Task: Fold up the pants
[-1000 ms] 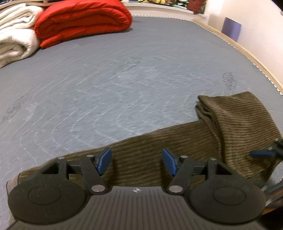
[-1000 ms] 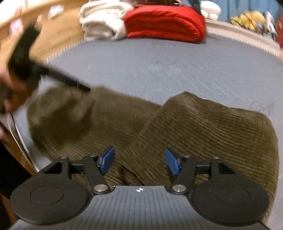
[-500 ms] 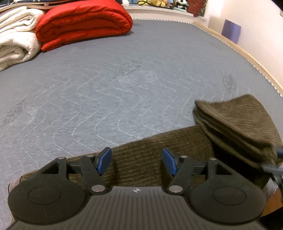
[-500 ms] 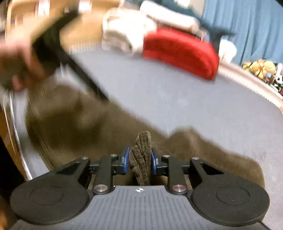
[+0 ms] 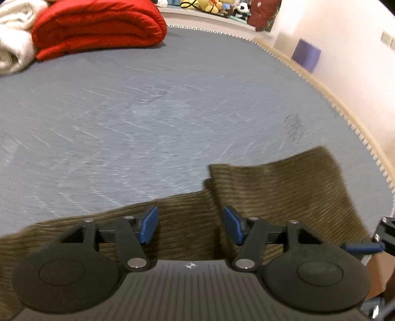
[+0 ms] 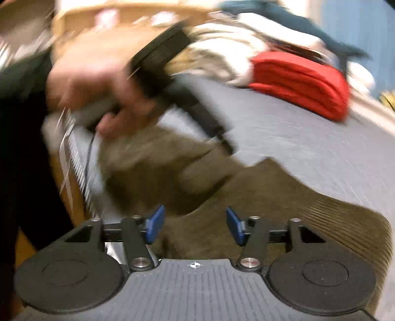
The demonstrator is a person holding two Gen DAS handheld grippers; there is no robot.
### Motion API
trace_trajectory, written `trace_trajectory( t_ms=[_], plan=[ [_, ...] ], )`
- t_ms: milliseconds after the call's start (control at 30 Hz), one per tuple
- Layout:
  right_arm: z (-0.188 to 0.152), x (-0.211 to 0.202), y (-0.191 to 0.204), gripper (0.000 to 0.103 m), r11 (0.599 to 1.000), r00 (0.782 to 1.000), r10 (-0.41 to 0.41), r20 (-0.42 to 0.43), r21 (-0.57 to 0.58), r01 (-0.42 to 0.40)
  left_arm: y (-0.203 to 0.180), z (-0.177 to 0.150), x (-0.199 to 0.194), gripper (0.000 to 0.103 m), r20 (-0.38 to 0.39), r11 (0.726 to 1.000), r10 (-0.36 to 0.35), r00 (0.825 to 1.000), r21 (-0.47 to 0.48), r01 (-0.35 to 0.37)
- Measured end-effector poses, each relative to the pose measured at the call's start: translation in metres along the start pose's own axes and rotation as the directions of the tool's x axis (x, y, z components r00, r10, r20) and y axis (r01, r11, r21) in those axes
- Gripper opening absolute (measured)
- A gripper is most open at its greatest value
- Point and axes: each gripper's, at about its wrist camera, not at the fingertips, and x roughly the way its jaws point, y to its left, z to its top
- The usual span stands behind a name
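Olive corduroy pants (image 5: 284, 195) lie along the near edge of a grey mattress (image 5: 172, 111), one end folded over on the right. My left gripper (image 5: 190, 227) hovers over the fold's edge. Its jaws are closing, with the blue pads apart and not pressing the cloth. One blue fingertip (image 5: 361, 247) of the right gripper shows at the far right. In the right wrist view, my right gripper (image 6: 195, 223) hangs above the pants (image 6: 284, 202). Its jaws are opening, with nothing pinched between them. A blurred hand (image 6: 93, 81) holds the left gripper further along the cloth.
A folded red duvet (image 5: 98, 27) and a white blanket (image 5: 12, 49) lie at the far end of the mattress. Plush toys (image 5: 209, 7) line the shelf behind. The mattress edge (image 5: 345, 111) runs along a wall on the right, near a purple box (image 5: 306, 55).
Half a second ago the right gripper pinched a ridge of corduroy; now it has let go and its pads stand apart. The folded end lies flatter. The left pads have drawn slightly closer.
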Motion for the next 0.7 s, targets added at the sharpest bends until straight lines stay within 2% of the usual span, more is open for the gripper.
trace_trajectory(
  t_ms=[67,133,200,233,267,300,333,400,467,500,533,567,600,633,700],
  plan=[
    [0.009,-0.007,-0.023,0.06,0.993,0.999,-0.049,-0.001,0.106,0.049,0.003,0.003,0.008,0.052,0.012,0.996,-0.059,0.998,-0.072,0.06],
    [0.002,-0.001,-0.037,0.061,0.977,0.991,-0.118,-0.068,0.172,0.128,0.006,0.008,0.016,0.052,0.027,0.985,-0.103,0.994,-0.138,0.106],
    [-0.014,0.018,-0.05,0.061,0.947,0.943,-0.21,-0.257,0.188,0.262,0.009,0.012,0.028,0.052,0.032,0.971,-0.13,0.991,-0.196,0.134],
    [-0.03,0.032,-0.056,0.062,0.936,0.896,-0.215,-0.389,0.181,0.303,0.011,0.015,0.035,0.052,0.028,0.964,-0.146,0.989,-0.22,0.149],
    [-0.039,0.035,-0.057,0.062,0.937,0.888,-0.203,-0.413,0.181,0.298,0.012,0.016,0.042,0.052,0.023,0.956,-0.163,0.986,-0.245,0.164],
    [-0.042,0.033,-0.057,0.062,0.939,0.9,-0.199,-0.387,0.187,0.288,0.013,0.017,0.05,0.052,0.017,0.95,-0.168,0.986,-0.265,0.166],
    [-0.041,0.03,-0.057,0.062,0.938,0.904,-0.188,-0.385,0.203,0.281,0.013,0.016,0.057,0.052,0.006,0.947,-0.162,0.987,-0.28,0.157],
    [-0.036,0.014,-0.064,0.062,0.923,0.92,-0.162,-0.356,0.276,0.269,0.013,0.015,0.073,0.054,-0.021,0.939,-0.173,0.985,-0.306,0.159],
    [-0.031,-0.002,-0.073,0.062,0.897,0.939,-0.184,-0.29,0.341,0.281,0.009,0.015,0.083,0.058,-0.025,0.939,-0.185,0.982,-0.298,0.169],
    [-0.03,-0.008,-0.076,0.064,0.884,0.937,-0.215,-0.275,0.353,0.306,0.007,0.015,0.087,0.059,-0.022,0.944,-0.184,0.983,-0.282,0.17],
    [-0.03,-0.013,-0.079,0.069,0.867,0.929,-0.263,-0.261,0.359,0.347,0.003,0.016,0.089,0.06,-0.019,0.95,-0.179,0.984,-0.262,0.168],
    [-0.029,-0.018,-0.082,0.073,0.843,0.915,-0.319,-0.247,0.368,0.393,0.0,0.015,0.091,0.056,-0.015,0.957,-0.17,0.985,-0.239,0.162],
    [-0.03,-0.025,-0.086,0.077,0.82,0.902,-0.357,-0.243,0.381,0.427,-0.003,0.016,0.091,0.047,-0.011,0.964,-0.159,0.987,-0.219,0.153],
    [-0.032,-0.026,-0.09,0.079,0.796,0.889,-0.387,-0.245,0.397,0.456,-0.004,0.017,0.089,0.029,-0.006,0.969,-0.149,0.989,-0.201,0.145],
    [-0.037,-0.025,-0.1,0.083,0.743,0.862,-0.428,-0.273,0.436,0.507,-0.004,0.019,0.073,0.024,0.037,0.964,-0.168,0.985,-0.203,0.172]
  ],
)
